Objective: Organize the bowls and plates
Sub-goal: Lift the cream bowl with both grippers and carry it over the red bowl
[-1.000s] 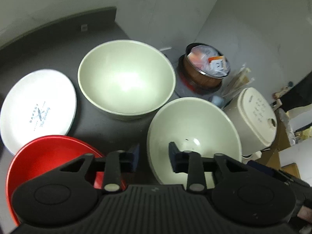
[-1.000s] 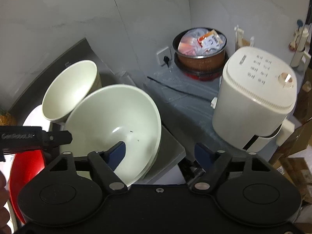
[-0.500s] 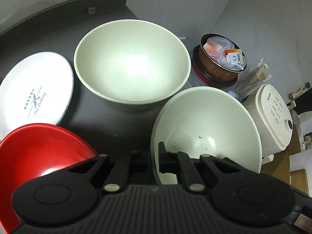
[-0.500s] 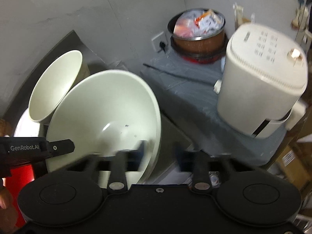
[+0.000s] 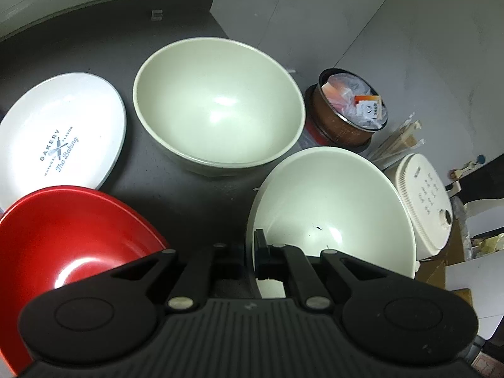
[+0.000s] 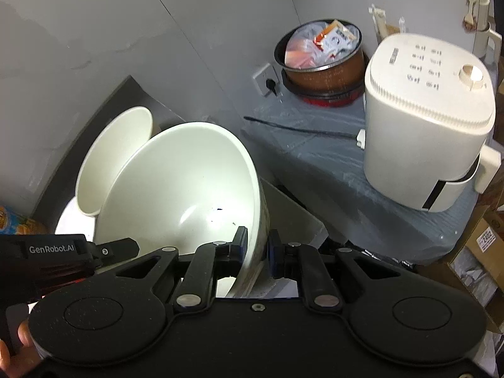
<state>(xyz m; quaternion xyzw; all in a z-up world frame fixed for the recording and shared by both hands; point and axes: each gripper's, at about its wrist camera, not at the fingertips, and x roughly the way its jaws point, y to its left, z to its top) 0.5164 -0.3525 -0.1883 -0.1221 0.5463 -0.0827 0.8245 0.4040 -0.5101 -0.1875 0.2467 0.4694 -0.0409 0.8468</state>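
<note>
Two pale green bowls are on the dark counter. The near bowl is gripped on both sides. My left gripper is shut on its left rim, and my right gripper is shut on its right rim. The bowl is tilted and held off the counter. The far bowl stands behind it and also shows in the right wrist view. A white "Bakery" plate and a red plate lie at the left.
A brown pot with bags and a white cooker stand on the lower grey surface to the right. A wall socket is on the wall. Cardboard boxes are at the far right.
Both grippers have closed on the near bowl's rim, the left first, then the right. The bowl has tilted and lifted, and both views have drawn back slightly.
</note>
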